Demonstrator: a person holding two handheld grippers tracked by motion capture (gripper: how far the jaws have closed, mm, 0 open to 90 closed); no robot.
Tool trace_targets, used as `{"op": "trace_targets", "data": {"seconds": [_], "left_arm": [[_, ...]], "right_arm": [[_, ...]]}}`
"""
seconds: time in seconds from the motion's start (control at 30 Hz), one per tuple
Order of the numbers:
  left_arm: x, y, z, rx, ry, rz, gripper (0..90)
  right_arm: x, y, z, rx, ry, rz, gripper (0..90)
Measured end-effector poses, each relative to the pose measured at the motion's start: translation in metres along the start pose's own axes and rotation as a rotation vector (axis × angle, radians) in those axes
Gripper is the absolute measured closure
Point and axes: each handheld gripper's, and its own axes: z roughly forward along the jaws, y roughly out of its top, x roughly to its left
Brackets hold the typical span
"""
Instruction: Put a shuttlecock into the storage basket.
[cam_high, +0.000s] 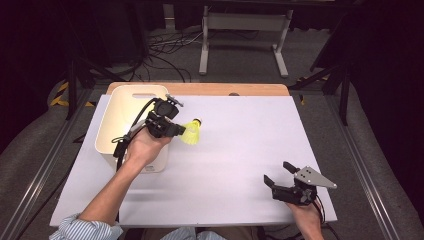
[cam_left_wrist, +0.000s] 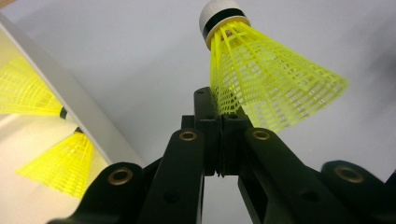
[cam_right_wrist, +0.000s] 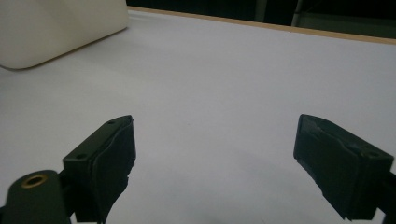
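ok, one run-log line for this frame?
left gripper: shut on shuttlecock skirt, beside bin | bin: two shuttlecocks inside | right gripper: open, holding nothing, over table

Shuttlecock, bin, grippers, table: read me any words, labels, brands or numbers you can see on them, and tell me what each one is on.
None can be read.
Shuttlecock: black band round its white cap, no lettering.
Bin: plain white.
Left gripper and right gripper: plain black jaws, no markings.
Table: plain white.

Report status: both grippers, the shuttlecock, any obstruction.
Left gripper shut on yellow shuttlecock beside white bin. Right gripper open, nothing between its jaws. Two shuttlecocks already in bin. Nothing in the way.
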Motion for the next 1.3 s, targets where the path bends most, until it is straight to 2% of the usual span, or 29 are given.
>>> {"op": "trace_targets", "data": {"seconds": [0.4,0.5,0.57,0.8,1.07,1.3], "left_arm": [[0.010,-0.001,-0.014,-0.033,0.004,-0.025,89.4],[0.012,0.000,-0.015,-0.019,0.014,-0.020,89.4],[0.012,0.000,-0.018,-0.027,0.016,-0.025,89.4],[0.014,0.003,-0.027,-0.042,0.023,-0.024,89.4],[0.022,0.001,-0.040,-0.066,0.035,-0.032,89.4],[0.030,-0.004,-0.048,-0.083,0.047,-0.056,89.4]], "right_arm": [[0.002,-0.001,0.004,0.023,0.031,-0.007,13.6],[0.003,-0.001,0.006,0.030,0.038,-0.013,13.6],[0.003,-0.002,0.006,0.033,0.041,-0.014,13.6],[0.002,-0.002,0.006,0.031,0.033,-0.008,13.5],[-0.001,-0.002,0.006,0.028,0.028,0.004,13.3],[-0.003,-0.003,0.006,0.027,0.026,0.007,13.3]]}}
